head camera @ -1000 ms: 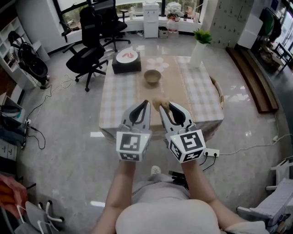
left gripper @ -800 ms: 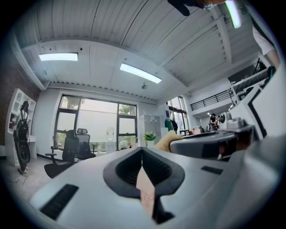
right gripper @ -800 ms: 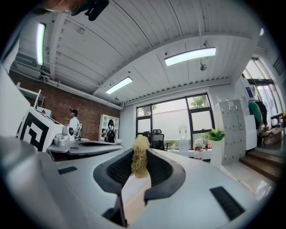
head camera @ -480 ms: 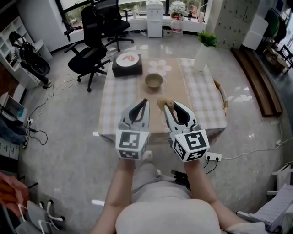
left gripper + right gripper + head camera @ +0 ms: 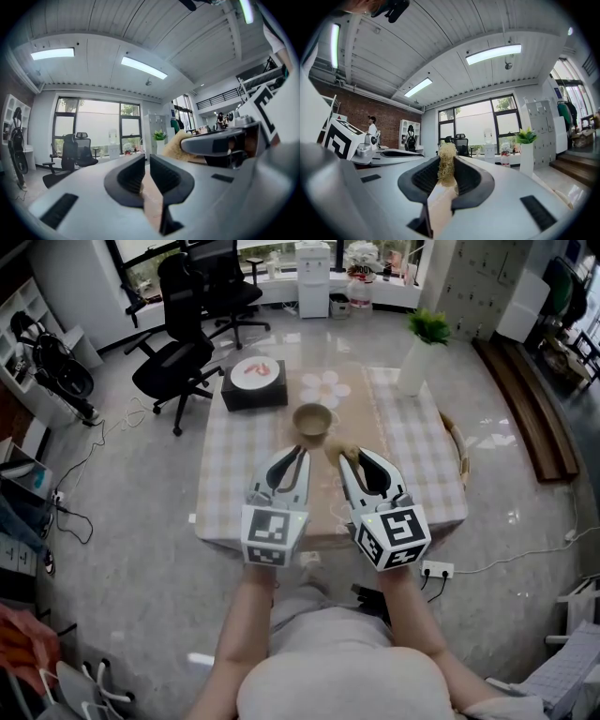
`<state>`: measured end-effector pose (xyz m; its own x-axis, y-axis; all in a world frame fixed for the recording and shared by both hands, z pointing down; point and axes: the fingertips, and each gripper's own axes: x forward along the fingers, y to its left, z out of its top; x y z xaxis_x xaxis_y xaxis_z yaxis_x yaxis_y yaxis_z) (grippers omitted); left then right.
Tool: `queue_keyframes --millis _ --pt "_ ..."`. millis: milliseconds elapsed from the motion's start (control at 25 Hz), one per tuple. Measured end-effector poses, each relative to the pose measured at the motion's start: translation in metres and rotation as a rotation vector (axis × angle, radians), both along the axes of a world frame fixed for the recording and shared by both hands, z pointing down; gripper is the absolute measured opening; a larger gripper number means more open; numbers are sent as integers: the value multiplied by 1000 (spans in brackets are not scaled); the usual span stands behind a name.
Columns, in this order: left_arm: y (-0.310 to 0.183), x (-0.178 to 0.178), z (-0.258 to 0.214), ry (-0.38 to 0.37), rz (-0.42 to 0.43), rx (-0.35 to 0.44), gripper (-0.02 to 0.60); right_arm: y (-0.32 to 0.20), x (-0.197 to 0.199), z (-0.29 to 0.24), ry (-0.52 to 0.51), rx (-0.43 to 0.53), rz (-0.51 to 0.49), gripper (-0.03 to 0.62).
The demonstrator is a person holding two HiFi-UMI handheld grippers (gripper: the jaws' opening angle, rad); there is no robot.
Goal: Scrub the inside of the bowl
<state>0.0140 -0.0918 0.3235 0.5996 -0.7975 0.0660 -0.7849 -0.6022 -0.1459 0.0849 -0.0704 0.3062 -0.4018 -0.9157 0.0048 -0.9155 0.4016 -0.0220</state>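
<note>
The checkered table [image 5: 246, 457] stands ahead, the bowl [image 5: 312, 418] sitting untouched near its middle. Both grippers point level toward it: the left gripper [image 5: 298, 452] clenched on nothing, likely to steady it, the right gripper [image 5: 352, 457] pinching a straw-coloured scrubber [image 5: 446, 168], ready for scrubbing.

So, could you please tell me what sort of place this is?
Probably an open office: swivel chairs, a water dispenser by big windows, and grey lockers.
</note>
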Motion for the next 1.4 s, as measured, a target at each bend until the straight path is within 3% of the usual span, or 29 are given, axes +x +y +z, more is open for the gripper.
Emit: queue_keyframes --millis 200,320,440,720,960,1400 --pt "-35 6 17 -47 29 -45 14 -35 4 4 6 -11 -1 86" --pt "-59 4 22 -22 32 -76 16 -58 5 7 6 -20 -1 86" --pt "-80 3 28 0 41 -108 126 -77 7 10 10 -29 -1 87" --pt "-118 12 47 -26 115 -173 277 -122 6 20 14 -61 -5 87" --pt "-122 19 79 -41 185 -235 435 -132 5 40 14 -88 -5 87" --pt "-167 34 137 -161 252 -357 448 -185 15 66 44 -170 6 89"
